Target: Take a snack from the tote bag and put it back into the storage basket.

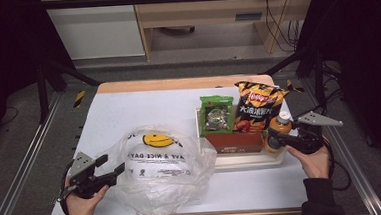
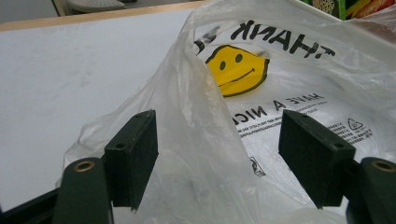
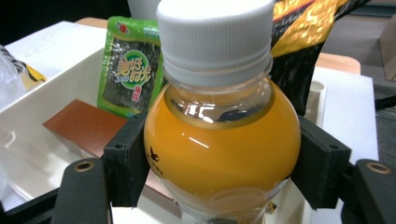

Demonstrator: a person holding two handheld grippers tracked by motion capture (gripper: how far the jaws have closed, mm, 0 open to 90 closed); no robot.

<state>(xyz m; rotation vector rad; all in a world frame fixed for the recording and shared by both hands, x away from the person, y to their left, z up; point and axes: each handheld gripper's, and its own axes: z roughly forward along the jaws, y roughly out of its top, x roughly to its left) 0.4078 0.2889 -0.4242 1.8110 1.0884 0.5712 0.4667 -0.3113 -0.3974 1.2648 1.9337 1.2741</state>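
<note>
The right gripper [image 3: 222, 163] is clamped on an orange juice bottle [image 3: 219, 149] with a white cap [image 3: 215, 32], standing upright at the right end of the white tray [image 1: 242, 160] beside the chip bag [image 1: 258, 106]. The left gripper [image 2: 217, 161] stands open, its 2 jaws astride a fold of the clear plastic bag [image 2: 280, 93] on the table [image 1: 128, 109].

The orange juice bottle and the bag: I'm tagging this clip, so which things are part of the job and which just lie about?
In the job:
- orange juice bottle, between the right tongs, pads at its sides
- plastic bag, its film between the open left tongs

Lying about:
- white tray
- green seaweed pack
- chips bag
- brown box
</note>
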